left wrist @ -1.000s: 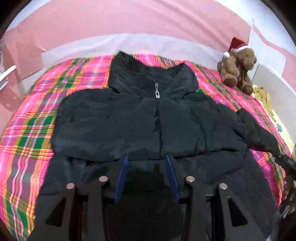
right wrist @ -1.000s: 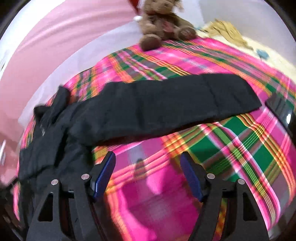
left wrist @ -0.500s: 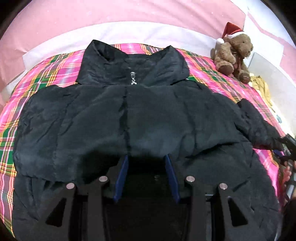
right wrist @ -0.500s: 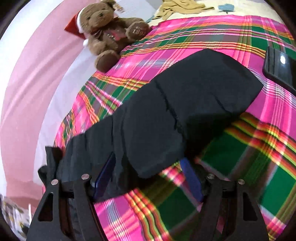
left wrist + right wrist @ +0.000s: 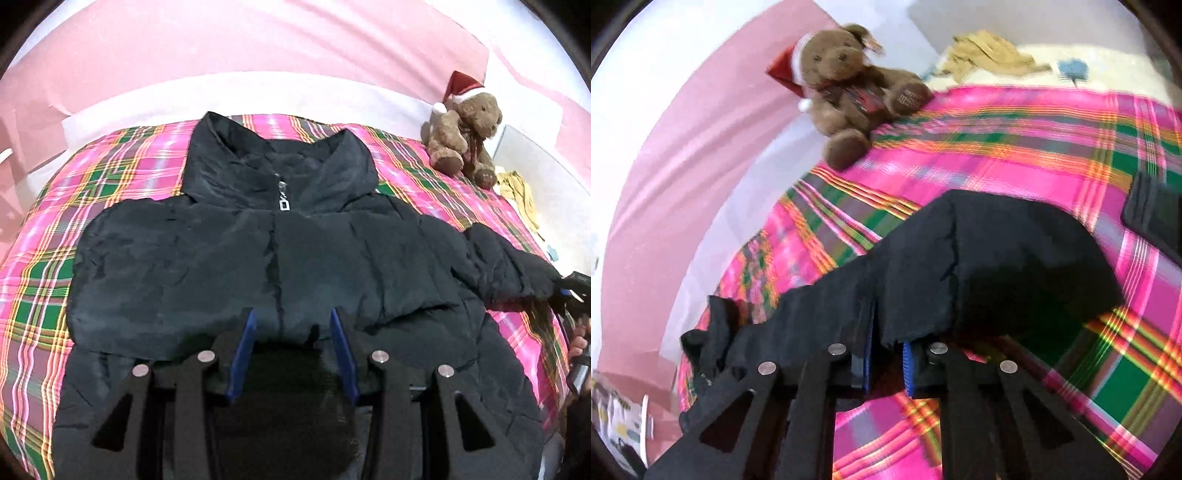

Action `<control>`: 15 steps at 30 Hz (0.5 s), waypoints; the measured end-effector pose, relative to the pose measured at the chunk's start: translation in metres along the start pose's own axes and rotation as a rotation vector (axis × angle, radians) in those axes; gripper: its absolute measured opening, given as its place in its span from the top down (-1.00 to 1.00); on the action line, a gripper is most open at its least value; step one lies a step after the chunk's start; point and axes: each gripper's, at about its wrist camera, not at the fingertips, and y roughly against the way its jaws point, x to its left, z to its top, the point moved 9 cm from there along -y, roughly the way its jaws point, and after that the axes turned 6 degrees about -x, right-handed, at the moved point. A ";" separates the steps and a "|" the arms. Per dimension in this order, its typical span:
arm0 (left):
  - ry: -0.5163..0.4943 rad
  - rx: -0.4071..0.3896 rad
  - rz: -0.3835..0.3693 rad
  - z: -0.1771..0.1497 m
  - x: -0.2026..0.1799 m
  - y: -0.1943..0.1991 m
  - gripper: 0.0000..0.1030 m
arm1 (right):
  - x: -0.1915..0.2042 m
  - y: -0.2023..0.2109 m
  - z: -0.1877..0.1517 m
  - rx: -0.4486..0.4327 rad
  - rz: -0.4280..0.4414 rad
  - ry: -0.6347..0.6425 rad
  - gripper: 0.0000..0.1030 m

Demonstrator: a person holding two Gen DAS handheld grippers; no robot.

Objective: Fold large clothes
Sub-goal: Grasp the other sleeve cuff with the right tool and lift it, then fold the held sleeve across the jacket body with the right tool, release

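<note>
The right gripper (image 5: 886, 360), open a second earlier, was now clamped on the sleeve (image 5: 993, 266) of the black jacket (image 5: 258, 258), spread across the plaid bed (image 5: 44, 280). The left gripper (image 5: 291, 350) was held apart over the hem, so an inward sleeve fold was judged ready.

Only lettering anywhere: embroidered light marks on the sole of the teddy bear's foot (image 5: 905, 99) in the right wrist view, too blurred to read for sure. Left wrist view shows the same foot (image 5: 487, 178) too small to make out any marks. Zipper pull (image 5: 283, 204) on the black jacket (image 5: 229, 258) is plain silver, no brand legible.
</note>
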 end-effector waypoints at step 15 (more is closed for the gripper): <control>0.039 -0.035 0.001 0.003 0.013 0.025 0.17 | 0.132 0.051 -0.003 -0.052 0.194 0.202 0.76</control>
